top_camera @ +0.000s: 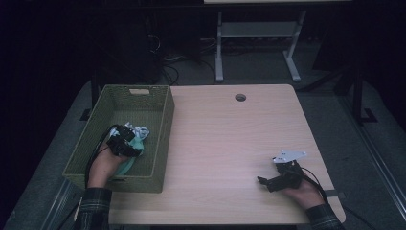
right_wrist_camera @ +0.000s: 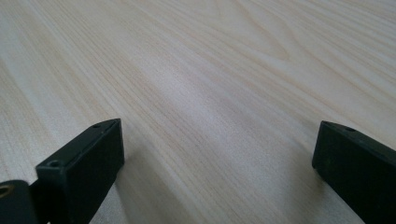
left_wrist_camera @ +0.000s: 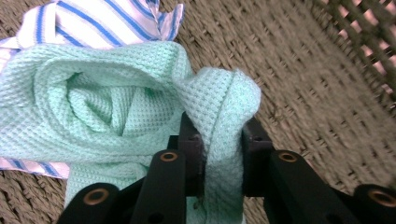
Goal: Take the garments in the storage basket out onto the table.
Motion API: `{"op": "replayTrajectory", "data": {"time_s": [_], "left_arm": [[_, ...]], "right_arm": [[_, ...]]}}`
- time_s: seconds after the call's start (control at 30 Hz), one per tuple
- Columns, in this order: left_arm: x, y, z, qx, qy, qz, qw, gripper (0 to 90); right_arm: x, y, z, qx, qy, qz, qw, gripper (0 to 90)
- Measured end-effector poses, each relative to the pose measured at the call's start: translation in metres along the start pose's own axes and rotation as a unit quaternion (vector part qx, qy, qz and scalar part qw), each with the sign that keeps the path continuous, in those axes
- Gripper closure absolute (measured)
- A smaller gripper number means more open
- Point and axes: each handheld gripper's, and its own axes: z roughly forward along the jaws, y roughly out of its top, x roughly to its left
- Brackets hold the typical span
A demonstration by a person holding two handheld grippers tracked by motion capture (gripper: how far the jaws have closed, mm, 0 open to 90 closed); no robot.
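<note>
left tool (left_wrist_camera: 223, 154) clamped on fold of green cloth (left_wrist_camera: 116, 112) in basket (top_camera: 158, 143) | right tool (right_wrist_camera: 217, 154) jaws apart, idle on worktop (top_camera: 225, 143) | risk: thin pinch slips; striped cloth (left_wrist_camera: 93, 23) drags along

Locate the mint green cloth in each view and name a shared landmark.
High view: mint green cloth at left, inside the green basket, under the left gripper.
Left gripper view: centre, a fold pinched between the fingers.
Right gripper view: bare table.
Landmark: the basket's weave.
</note>
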Motion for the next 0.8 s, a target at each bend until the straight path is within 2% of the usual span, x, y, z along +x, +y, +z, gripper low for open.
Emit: {"op": "replayTrajectory", "data": {"time_s": [0.03, 0.13, 0.2, 0.23, 0.27, 0.33, 0.37, 0.43, 0.47, 0.5, 0.53, 0.57, 0.6, 0.63, 0.7, 0.73, 0.77, 0.8], "left_arm": [[0.000, 0.000, 0.000, 0.000, 0.000, 0.000, 1.0000, 75.6], [0.005, -0.001, -0.007, -0.033, -0.006, -0.022, 0.9992, 76.7], [0.008, -0.003, -0.014, -0.058, -0.011, -0.033, 0.9977, 77.6], [0.010, -0.004, -0.019, -0.080, -0.014, -0.037, 0.9960, 78.0], [0.010, -0.004, -0.019, -0.080, -0.014, -0.037, 0.9960, 78.1], [0.011, -0.005, -0.025, -0.112, -0.014, -0.041, 0.9928, 78.3], [0.011, -0.005, -0.025, -0.112, -0.014, -0.041, 0.9928, 78.5], [0.013, -0.007, -0.029, -0.132, -0.018, -0.051, 0.9898, 78.6], [0.015, -0.009, -0.033, -0.150, -0.023, -0.060, 0.9865, 78.8], [0.015, -0.009, -0.033, -0.150, -0.023, -0.060, 0.9865, 78.9], [0.017, -0.010, -0.037, -0.168, -0.027, -0.067, 0.9832, 79.0], [0.017, -0.010, -0.037, -0.168, -0.027, -0.067, 0.9832, 79.2], [0.018, -0.011, -0.038, -0.177, -0.029, -0.070, 0.9814, 79.2], [0.020, -0.013, -0.043, -0.196, -0.036, -0.075, 0.9771, 79.6], [0.021, -0.014, -0.047, -0.215, -0.046, -0.082, 0.9721, 79.8], [0.022, -0.015, -0.048, -0.223, -0.052, -0.084, 0.9698, 79.8], [0.022, -0.015, -0.048, -0.223, -0.052, -0.084, 0.9698, 79.8], [0.023, -0.017, -0.050, -0.239, -0.060, -0.092, 0.9648, 79.8]], "right_arm": [[0.000, 0.000, 0.000, 0.000, 0.000, 0.000, 1.0000, 2.0], [0.000, 0.000, 0.000, 0.000, 0.000, 0.000, 1.0000, 2.0], [0.000, 0.000, 0.000, 0.000, 0.000, 0.000, 1.0000, 2.0], [0.000, 0.000, 0.000, 0.000, 0.000, 0.000, 1.0000, 2.0], [0.000, 0.000, 0.000, 0.000, 0.000, 0.000, 1.0000, 2.0], [0.000, 0.000, 0.000, 0.000, 0.000, 0.000, 1.0000, 2.0], [0.000, 0.000, 0.000, 0.000, 0.000, 0.000, 1.0000, 2.0], [0.000, 0.000, 0.000, 0.000, 0.000, 0.000, 1.0000, 2.0], [0.000, 0.000, 0.000, 0.000, 0.000, 0.000, 1.0000, 2.0], [0.000, 0.000, 0.000, 0.000, 0.000, 0.000, 1.0000, 2.0], [0.000, 0.000, 0.000, 0.000, 0.000, 0.000, 1.0000, 2.0], [0.000, 0.000, 0.000, 0.000, 0.000, 0.000, 1.0000, 2.0], [0.000, 0.000, 0.000, 0.000, 0.000, 0.000, 1.0000, 2.0], [0.000, 0.000, 0.000, 0.000, 0.000, 0.000, 1.0000, 2.0], [0.000, 0.000, 0.000, 0.000, 0.000, 0.000, 1.0000, 2.0], [0.000, 0.000, 0.000, 0.000, 0.000, 0.000, 1.0000, 2.0], [0.000, 0.000, 0.000, 0.000, 0.000, 0.000, 1.0000, 2.0], [0.000, 0.000, 0.000, 0.000, 0.000, 0.000, 1.0000, 2.0]]}}
